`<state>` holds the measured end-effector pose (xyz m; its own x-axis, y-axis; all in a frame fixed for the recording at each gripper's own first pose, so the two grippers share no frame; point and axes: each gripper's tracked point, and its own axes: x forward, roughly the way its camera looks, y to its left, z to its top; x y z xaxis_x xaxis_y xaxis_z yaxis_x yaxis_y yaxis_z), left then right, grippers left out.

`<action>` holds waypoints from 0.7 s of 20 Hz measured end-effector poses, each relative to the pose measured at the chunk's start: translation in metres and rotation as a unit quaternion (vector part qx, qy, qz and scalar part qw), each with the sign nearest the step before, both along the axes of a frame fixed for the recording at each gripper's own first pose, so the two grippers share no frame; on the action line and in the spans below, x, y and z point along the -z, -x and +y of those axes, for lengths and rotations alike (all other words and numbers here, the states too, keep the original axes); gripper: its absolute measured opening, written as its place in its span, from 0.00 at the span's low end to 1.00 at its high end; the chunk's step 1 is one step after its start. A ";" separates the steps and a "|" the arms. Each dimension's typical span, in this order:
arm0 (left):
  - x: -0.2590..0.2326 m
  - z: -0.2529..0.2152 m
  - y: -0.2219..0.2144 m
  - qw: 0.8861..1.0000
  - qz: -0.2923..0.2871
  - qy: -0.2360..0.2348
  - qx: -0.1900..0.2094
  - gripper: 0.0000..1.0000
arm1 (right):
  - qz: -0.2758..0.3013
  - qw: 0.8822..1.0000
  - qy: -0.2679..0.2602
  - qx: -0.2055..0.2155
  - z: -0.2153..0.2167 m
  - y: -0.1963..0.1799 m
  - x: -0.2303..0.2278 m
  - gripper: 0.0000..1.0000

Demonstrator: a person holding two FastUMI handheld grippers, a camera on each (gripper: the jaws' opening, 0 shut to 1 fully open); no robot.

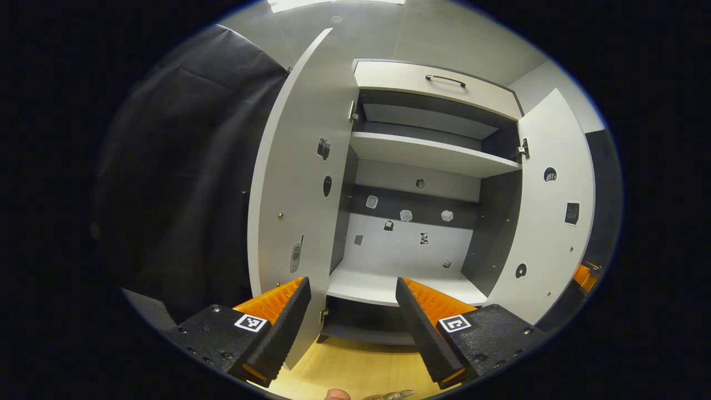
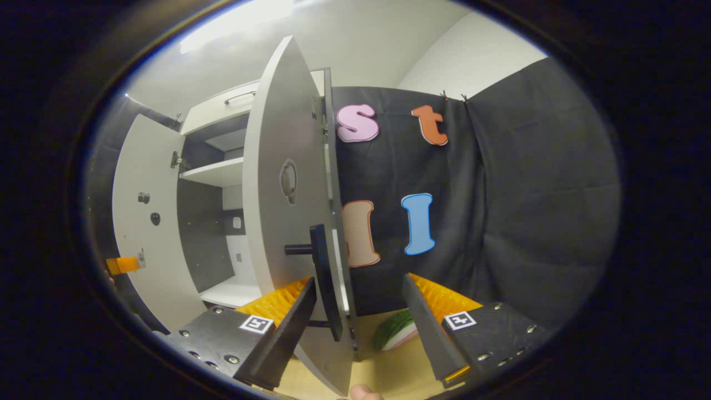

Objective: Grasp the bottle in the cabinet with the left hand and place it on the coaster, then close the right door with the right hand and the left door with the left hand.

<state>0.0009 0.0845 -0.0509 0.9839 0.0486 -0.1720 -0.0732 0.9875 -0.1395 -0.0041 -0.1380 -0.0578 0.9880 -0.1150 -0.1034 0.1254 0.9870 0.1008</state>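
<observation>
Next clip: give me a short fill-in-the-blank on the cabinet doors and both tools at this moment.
1. Both cabinet doors, left door and right door, stand ____.
2. In the left gripper view, the bottom shelf of the cabinet holds no ____.
3. The left tool has its jaws ____.
4. The dark handle of the right door sits between the fingers of the ____ tool.

Missing words: open; bottle; open; right
</observation>
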 end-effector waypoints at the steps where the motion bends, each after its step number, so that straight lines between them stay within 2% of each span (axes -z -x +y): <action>1: 0.001 0.001 0.002 1.000 0.001 0.000 -0.001 0.96 | 0.001 1.000 0.002 -0.006 0.005 -0.002 0.000 0.93; 3: 0.003 0.005 0.006 1.000 0.005 -0.001 -0.005 0.96 | -0.001 1.000 0.006 -0.017 0.014 -0.005 -0.001 0.96; 5: 0.004 0.010 0.007 1.000 0.006 -0.003 -0.011 0.96 | 0.000 1.000 0.009 -0.026 0.022 -0.007 -0.002 0.96; 6: 0.004 0.011 0.008 1.000 0.005 -0.003 -0.013 0.96 | 0.001 1.000 0.008 -0.030 0.025 -0.008 -0.002 0.92; 7: 0.004 0.013 0.009 1.000 0.004 -0.003 -0.014 0.96 | 0.001 0.999 0.007 -0.034 0.029 -0.010 -0.001 1.00; 8: 0.002 0.014 0.009 1.000 0.003 -0.003 -0.015 0.96 | 0.002 0.999 0.006 -0.039 0.032 -0.011 -0.001 0.96; 9: 0.002 0.017 0.010 1.000 0.002 -0.004 -0.017 0.96 | 0.002 0.999 0.004 -0.042 0.035 -0.012 0.000 1.00; 10: 0.001 0.019 0.010 1.000 0.002 -0.006 -0.019 0.96 | 0.003 0.999 0.004 -0.046 0.039 -0.012 0.000 0.96; 14: 0.001 0.027 0.015 0.999 -0.001 -0.015 -0.028 0.96 | 0.002 0.998 0.010 -0.058 0.053 -0.018 -0.001 1.00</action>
<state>-0.0140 0.1118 -0.0519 0.9797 0.1091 -0.1684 -0.1287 0.9855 -0.1104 0.0140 -0.0852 -0.0570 0.9944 -0.0016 -0.1059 0.0102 0.9967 0.0803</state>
